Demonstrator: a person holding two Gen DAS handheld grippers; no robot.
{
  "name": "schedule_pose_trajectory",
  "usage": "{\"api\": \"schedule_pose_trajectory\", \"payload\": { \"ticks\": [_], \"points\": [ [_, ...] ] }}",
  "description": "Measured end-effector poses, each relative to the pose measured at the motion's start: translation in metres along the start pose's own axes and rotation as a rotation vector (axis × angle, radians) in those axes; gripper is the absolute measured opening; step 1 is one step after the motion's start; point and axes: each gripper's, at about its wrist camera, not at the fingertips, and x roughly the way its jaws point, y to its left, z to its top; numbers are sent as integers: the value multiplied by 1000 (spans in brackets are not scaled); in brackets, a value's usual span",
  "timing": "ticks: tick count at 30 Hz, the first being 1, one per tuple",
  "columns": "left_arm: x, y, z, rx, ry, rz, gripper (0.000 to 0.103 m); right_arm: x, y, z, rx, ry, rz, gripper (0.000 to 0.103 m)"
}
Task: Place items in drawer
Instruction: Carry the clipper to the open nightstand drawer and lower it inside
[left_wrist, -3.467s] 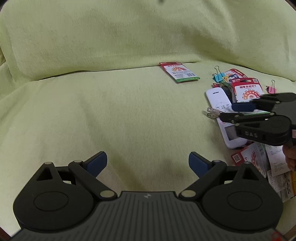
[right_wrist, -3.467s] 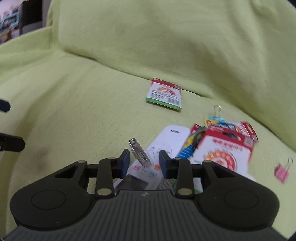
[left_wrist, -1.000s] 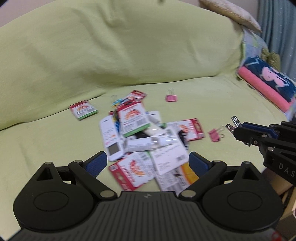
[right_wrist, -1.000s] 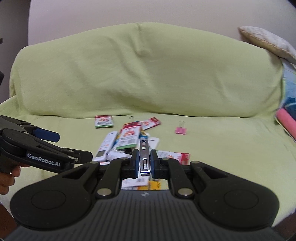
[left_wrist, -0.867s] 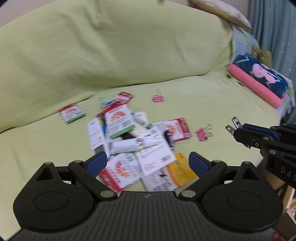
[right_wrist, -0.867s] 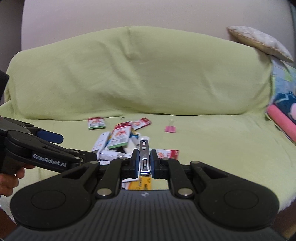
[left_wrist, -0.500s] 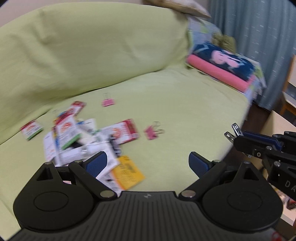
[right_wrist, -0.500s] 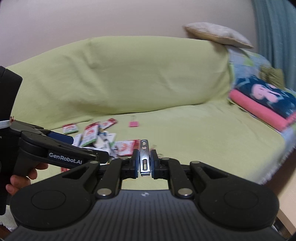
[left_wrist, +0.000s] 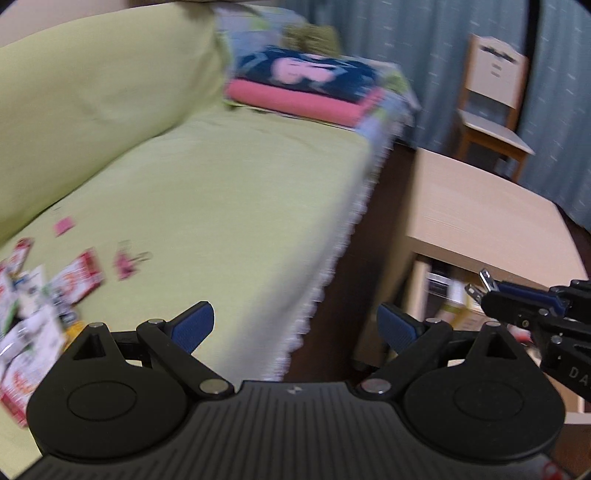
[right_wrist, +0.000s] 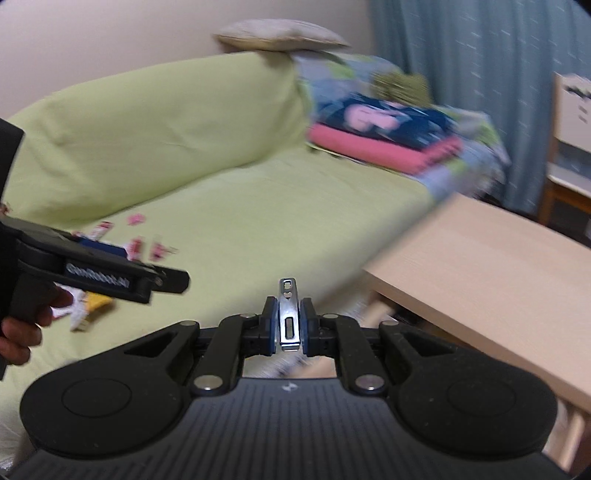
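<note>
Right tongs (right_wrist: 288, 326) clenched on a metal clip (right_wrist: 288, 314), held upright between the blue pads (right_wrist: 271, 325), in the air over the sofa (right_wrist: 258, 206) edge, near the corner of the wooden bench (right_wrist: 480, 258). Left tongs (left_wrist: 295, 325) released, pads wide apart, holding nothing, above the sofa's fringed edge. Scattered packets (left_wrist: 79, 273) and pink binder clips (left_wrist: 125, 260) on the cushion at far left, blurred. Folded pink and navy cloths (left_wrist: 306, 85) at the sofa's far end. Chair (left_wrist: 491, 96) against blue curtains (left_wrist: 424, 48) behind the bench.
</note>
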Motion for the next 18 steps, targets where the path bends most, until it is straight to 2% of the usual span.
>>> {"api": "schedule_pose_trajectory", "payload": {
  "ticks": [9, 13, 18],
  "points": [
    [28, -92, 0, 171, 56, -116, 96, -27, -95, -51, 138, 141, -217, 10],
    [37, -113, -1, 207, 75, -136, 96, -19, -127, -62, 182, 204, -266, 10],
    [53, -121, 3, 231, 88, -142, 96, 8, -149, -67, 230, 261, -309, 10]
  ]
}}
